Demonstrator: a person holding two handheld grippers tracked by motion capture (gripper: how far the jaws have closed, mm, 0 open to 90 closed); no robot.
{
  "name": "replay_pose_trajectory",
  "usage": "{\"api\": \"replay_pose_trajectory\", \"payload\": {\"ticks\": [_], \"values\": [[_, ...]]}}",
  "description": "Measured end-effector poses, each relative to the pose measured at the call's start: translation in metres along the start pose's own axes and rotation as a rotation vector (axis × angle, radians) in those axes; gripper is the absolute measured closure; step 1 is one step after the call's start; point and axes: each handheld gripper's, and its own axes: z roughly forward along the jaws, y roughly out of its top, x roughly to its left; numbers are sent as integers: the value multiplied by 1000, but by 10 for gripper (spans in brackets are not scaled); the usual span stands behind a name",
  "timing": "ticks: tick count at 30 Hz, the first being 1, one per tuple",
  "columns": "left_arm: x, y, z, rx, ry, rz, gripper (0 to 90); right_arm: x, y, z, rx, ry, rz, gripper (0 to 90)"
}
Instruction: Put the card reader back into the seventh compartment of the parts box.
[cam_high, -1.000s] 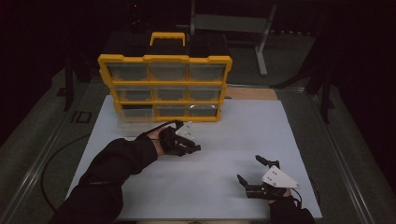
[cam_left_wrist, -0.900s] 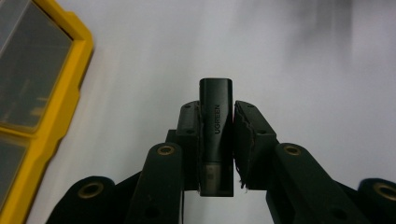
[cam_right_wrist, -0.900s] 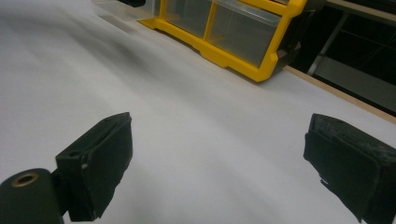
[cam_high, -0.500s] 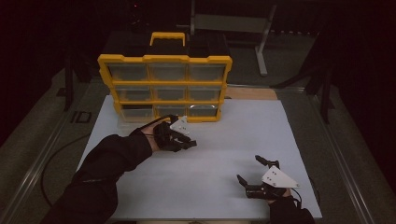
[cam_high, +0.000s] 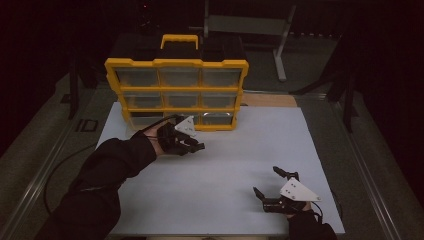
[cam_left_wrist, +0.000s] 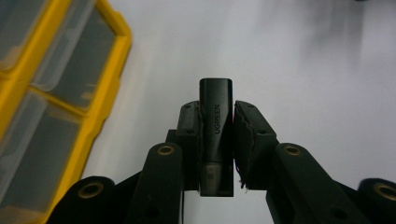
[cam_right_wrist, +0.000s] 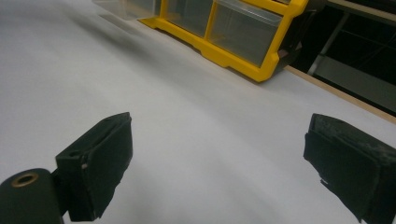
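The left gripper is squeezing a little black adapter.

In the left gripper view, the two black pads are pressing on both sides of the adapter, and its rounded end is sticking out past them over the white table. In the high view, the left gripper is hanging just in front of the bottom row of the yellow drawer box. The right gripper is sitting near the front edge of the table, well apart from the box. Its jaws are standing wide open with nothing between them, and the right gripper view is showing only white table in the gap.
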Motion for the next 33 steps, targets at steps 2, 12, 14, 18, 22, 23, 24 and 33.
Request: {"api": "replay_pose_trajectory", "payload": {"ticks": [2,12,14,18,22,23,24,33], "values": [[2,-1,-3,2,8,-5,732,0,0,0,0,0,0,80],[18,-7,-23,-7,55,-44,732,0,0,0,3,0,0,80],[20,-9,-27,-7,61,-48,732,0,0,0,3,0,0,80],[27,-14,-34,-9,76,-68,732,0,0,0,3,-1,-1,80],[31,-20,-40,-13,96,-88,732,0,0,0,3,-2,-1,80],[32,-21,-41,-11,100,-93,732,0,0,0,4,-2,-1,80],[34,-23,-43,-8,103,-99,732,0,0,0,4,-1,2,80],[45,-37,-55,3,140,-144,732,1,0,1,3,0,1,80]]}}
